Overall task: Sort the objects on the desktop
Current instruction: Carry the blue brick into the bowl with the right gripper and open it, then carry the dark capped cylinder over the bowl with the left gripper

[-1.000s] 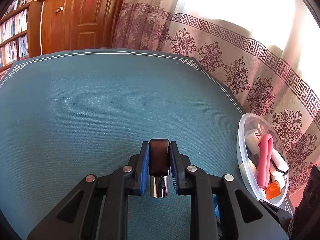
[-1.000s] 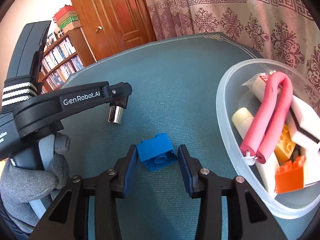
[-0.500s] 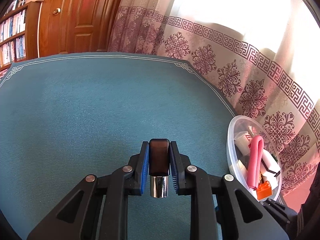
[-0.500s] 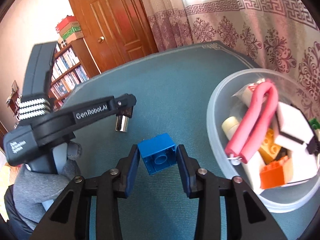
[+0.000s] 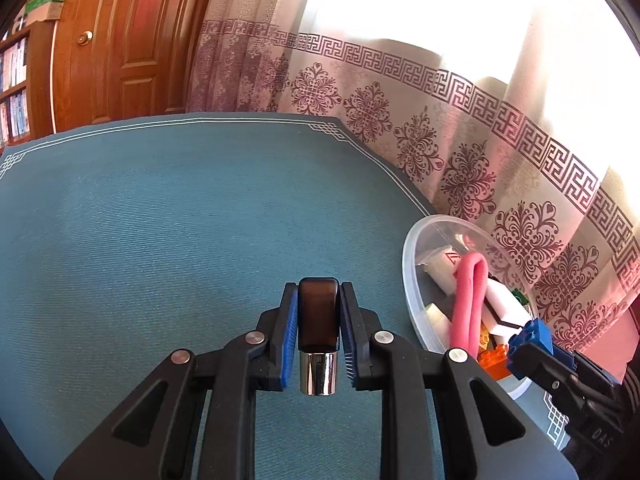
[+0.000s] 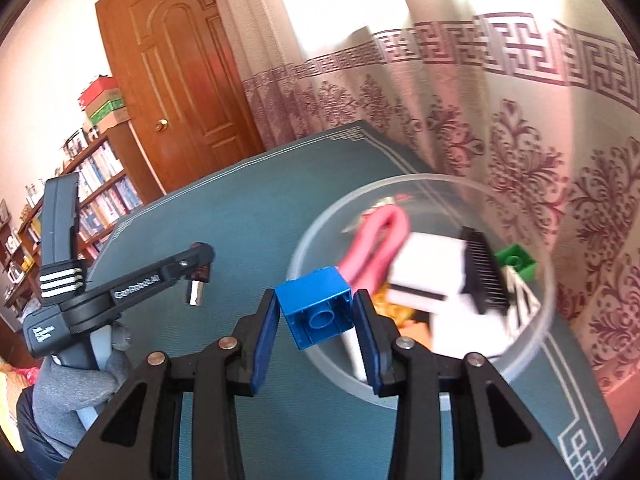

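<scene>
The right gripper [image 6: 316, 316] squeezes the blue brick [image 6: 318, 312] between its fingers, just over the bowl's [image 6: 320, 360] near rim; carry it further in, then let go; the left gripper [image 5: 319, 332] pinches a small brown bottle [image 5: 319, 320].

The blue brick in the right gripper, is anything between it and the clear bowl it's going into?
Nothing visible blocks it. The blue brick, clamped in the right gripper, hangs at the near rim of the open, lidless clear bowl. The bowl already holds a pink foam tube and other items, but space remains.
</scene>
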A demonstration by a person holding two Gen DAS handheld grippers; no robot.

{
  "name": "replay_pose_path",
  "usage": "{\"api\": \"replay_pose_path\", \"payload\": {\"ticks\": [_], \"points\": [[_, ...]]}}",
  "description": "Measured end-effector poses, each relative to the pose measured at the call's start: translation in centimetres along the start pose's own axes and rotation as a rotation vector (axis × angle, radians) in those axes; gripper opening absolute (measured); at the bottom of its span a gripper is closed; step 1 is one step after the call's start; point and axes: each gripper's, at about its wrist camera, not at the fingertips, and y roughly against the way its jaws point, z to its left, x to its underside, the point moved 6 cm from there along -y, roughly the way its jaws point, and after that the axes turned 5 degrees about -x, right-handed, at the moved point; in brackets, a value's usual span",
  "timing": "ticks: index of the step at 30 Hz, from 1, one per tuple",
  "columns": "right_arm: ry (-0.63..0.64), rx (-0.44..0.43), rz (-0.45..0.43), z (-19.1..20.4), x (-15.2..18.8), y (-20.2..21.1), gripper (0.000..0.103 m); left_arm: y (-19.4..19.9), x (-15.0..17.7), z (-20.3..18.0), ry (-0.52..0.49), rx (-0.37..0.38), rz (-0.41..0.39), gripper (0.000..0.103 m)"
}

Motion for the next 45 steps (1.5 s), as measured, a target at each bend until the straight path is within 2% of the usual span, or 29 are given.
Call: {"api": "replay_pose_path", "payload": {"ticks": [6, 20, 27, 34, 39, 45], "points": [[-0.041, 0.057, 0.007, -2.8, 0.1, 0.1, 0.042, 0.3, 0.2, -1.0, -0.021, 0.017, 0.001, 0.022], [-0.066, 0.139, 0.024, -6.5, -1.0, -3.2, 0.042, 0.3, 0.6, -1.9, -0.039, 0.034, 0.020, 0.022], [-0.063, 0.139, 0.022, -6.5, -1.3, -3.4, 0.042, 0.3, 0.7, -2.2, -0.037, 0.041, 0.018, 0.022], [-0.083, 0.113, 0.011, -6.5, -1.0, -1.9, 0.042, 0.6, 1.0, -3.6, -0.062, 0.057, 0.020, 0.022], [-0.071, 0.105, -0.008, -6.4, -0.9, -0.5, 0.053, 0.6, 1.3, -5.2, -0.096, 0.069, 0.025, 0.022], [-0.072, 0.099, -0.014, -6.7, -0.7, 0.2, 0.054, 0.4, 2.0, -7.5, -0.135, 0.080, 0.036, 0.022]]}}
